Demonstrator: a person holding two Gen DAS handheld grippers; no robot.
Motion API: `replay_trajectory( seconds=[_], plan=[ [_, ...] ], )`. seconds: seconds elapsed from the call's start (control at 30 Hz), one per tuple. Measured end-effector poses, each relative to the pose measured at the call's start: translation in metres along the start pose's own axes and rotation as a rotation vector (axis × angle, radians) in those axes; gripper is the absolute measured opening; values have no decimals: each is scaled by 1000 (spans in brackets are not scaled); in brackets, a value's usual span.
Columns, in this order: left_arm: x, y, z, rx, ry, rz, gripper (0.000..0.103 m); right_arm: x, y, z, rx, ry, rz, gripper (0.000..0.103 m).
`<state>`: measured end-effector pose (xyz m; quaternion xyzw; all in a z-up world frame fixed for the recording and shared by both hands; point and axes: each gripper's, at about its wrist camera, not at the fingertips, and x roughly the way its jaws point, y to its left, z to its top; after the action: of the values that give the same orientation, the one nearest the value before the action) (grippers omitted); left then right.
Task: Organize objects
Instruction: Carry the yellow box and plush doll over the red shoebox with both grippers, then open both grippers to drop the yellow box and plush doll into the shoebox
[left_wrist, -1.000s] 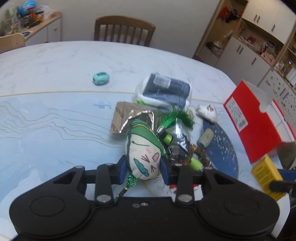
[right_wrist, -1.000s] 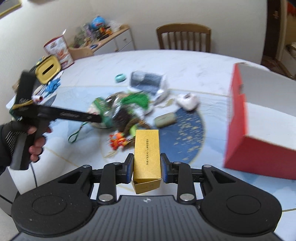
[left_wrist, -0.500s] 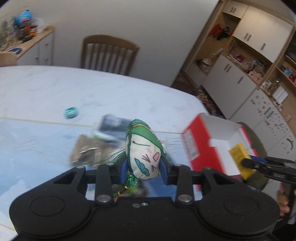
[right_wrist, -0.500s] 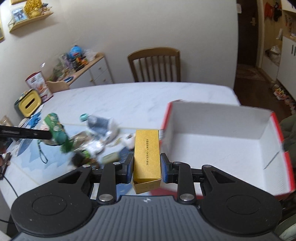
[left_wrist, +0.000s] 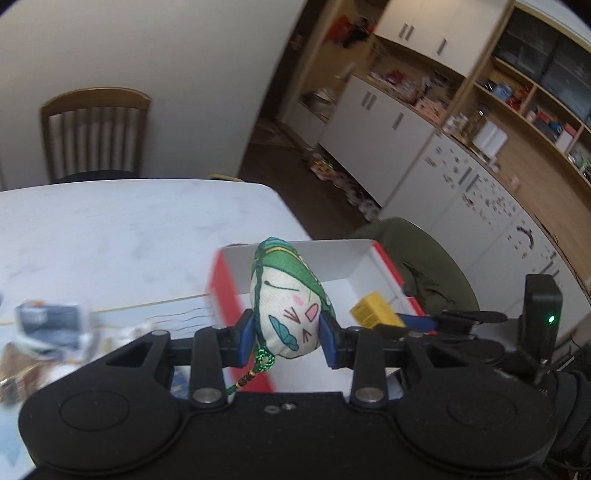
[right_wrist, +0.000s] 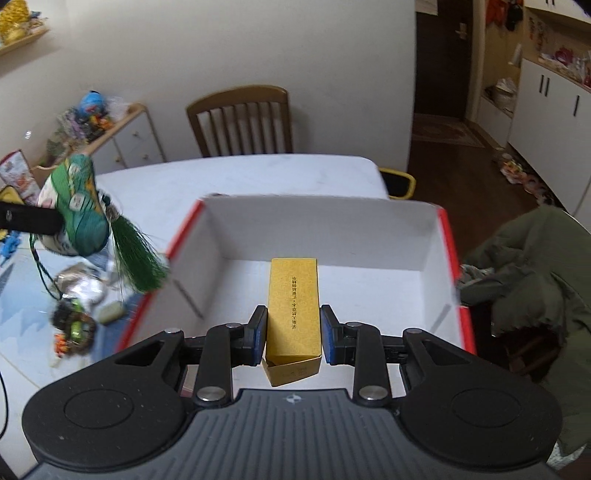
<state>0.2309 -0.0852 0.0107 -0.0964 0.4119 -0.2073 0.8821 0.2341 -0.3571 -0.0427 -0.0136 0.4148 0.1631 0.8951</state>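
Note:
My left gripper (left_wrist: 286, 332) is shut on a green and white cloth sachet (left_wrist: 290, 306) with a drawn face. It holds the sachet in the air just left of the red box (left_wrist: 384, 260), whose inside is white. In the right wrist view the sachet (right_wrist: 74, 206) and its green tassel (right_wrist: 136, 258) hang beside the left wall of the red box (right_wrist: 447, 236). My right gripper (right_wrist: 293, 332) is shut on a yellow carton (right_wrist: 293, 302), held lengthwise above the box's open white interior. From the left wrist the yellow carton (left_wrist: 371, 314) shows over the box's right part.
A heap of small objects (right_wrist: 74, 325) lies on the blue mat left of the box, with a dark packet (left_wrist: 51, 325) among it. A wooden chair (right_wrist: 240, 122) stands behind the white table (right_wrist: 240, 177). A green jacket (right_wrist: 517, 266) hangs right of the box.
Both grippers have swung right, away from the heap toward the red box. The yellow carton now hangs over the box's inside, and the sachet has come up beside its left wall.

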Motion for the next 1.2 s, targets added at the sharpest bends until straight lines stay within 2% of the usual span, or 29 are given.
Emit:
replay_trajectory(
  seconds=[0.17,0.37,0.5,0.8,1.2],
  plan=[
    [45,-31,12,33,46,-34,34,14,-19,-5,-3,28,-35,29],
    [102,-58,18,81,110,-39,34,34,-33,-6,3,68,-52,28],
    [141,-68,17,112,157,-7,34,49,-41,-6,14,108,-55,28],
    [202,-64,12,106,246,42,35,78,-47,-5,12,207,-71,29],
    [238,-48,-3,95,385,83,36,97,-40,-11,-17,277,-69,29]
  ],
)
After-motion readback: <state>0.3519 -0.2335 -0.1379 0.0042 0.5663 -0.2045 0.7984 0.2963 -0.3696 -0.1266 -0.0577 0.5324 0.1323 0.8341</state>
